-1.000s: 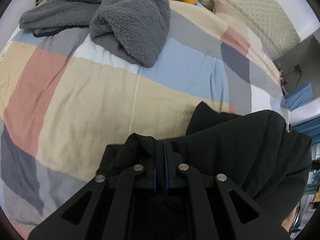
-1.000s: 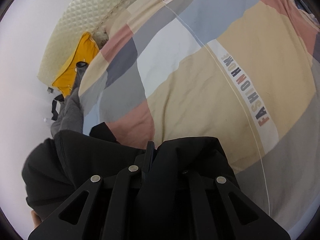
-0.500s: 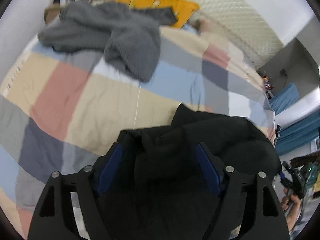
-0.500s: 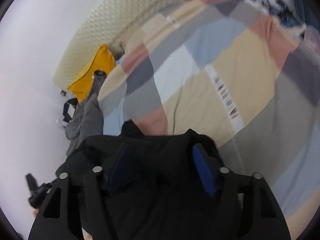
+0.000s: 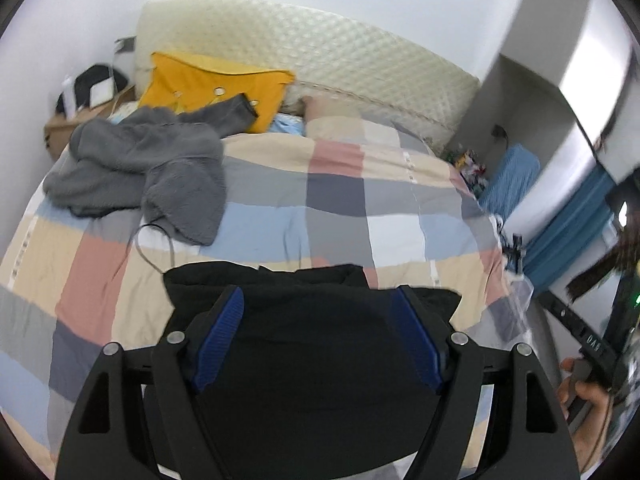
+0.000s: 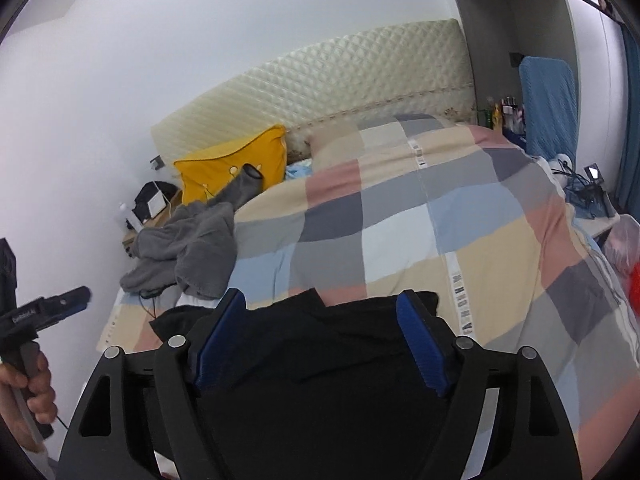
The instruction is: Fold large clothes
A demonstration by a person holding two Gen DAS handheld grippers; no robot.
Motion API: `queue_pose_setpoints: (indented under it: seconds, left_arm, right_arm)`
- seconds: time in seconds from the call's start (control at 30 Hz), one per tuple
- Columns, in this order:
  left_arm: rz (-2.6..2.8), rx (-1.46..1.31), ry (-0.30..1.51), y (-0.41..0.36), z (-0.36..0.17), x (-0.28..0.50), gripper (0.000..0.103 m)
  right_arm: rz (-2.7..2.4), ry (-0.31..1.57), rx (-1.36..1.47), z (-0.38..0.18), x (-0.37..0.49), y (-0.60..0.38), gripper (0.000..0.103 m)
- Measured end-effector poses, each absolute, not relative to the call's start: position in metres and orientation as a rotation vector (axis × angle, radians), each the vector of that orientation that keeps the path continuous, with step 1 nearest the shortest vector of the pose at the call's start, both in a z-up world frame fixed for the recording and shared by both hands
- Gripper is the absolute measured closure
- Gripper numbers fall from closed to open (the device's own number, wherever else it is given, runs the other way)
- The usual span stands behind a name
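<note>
A black garment [image 5: 312, 344] lies bunched on the checked duvet [image 5: 360, 208] at the near edge of the bed. My left gripper [image 5: 318, 294] hangs above it, open, its blue pads [image 5: 220, 336] clear of the cloth. In the right wrist view the same black garment [image 6: 320, 360] lies under my right gripper [image 6: 320, 295]. Its jaws are opening, and nothing is pressed between the pads. A crumpled grey fleece garment [image 5: 160, 168] lies at the far left of the bed, also visible as the grey fleece [image 6: 192, 248] in the right view.
A yellow pillow [image 5: 208, 84] leans on the quilted cream headboard [image 5: 340, 60]. A thin cable [image 5: 156, 248] trails from the fleece. A blue chair back [image 6: 548, 104] and a cluttered nightstand [image 6: 500, 112] stand right of the bed. A hand [image 6: 32, 384] holds the other gripper at the left.
Both grippers let go of the black garment, opened wide and rose. Their views tipped up from the duvet to the headboard and wall.
</note>
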State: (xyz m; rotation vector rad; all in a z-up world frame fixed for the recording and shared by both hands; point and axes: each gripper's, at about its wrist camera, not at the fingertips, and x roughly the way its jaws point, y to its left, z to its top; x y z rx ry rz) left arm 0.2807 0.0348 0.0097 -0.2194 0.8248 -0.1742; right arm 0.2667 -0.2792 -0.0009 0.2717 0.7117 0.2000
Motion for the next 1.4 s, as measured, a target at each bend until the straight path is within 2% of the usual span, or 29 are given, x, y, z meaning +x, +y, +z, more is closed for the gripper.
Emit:
queue_pose_setpoints:
  seconds: [0.23,0.4,0.6,0.93,1.4]
  left_arm:
    - [-0.107,-0.013,0.919,0.001,-0.093,0.304,0.026]
    - [-0.055,0.05,0.932,0.0,-0.133,0.326,0.026]
    - [-0.034,0.095,0.922,0.0,-0.149,0.355,0.026]
    - [-0.019,0.004,0.875,0.008,-0.176,0.38,0.026]
    - [-0.009,0.017,0.9,0.009,-0.195,0.42,0.026]
  right_arm:
    - [0.24,0.843,0.169,-0.097,0.284,-0.239,0.026]
    - [0.238,0.864,0.095,-0.153,0.31,-0.219,0.025]
    - [0.218,0.847,0.093,-0.169,0.349,-0.216,0.022]
    - [0.224,0.882,0.135,-0.199,0.391,-0.213,0.013]
    - [0.225,0.893,0.141,-0.22,0.439,-0.204,0.013]
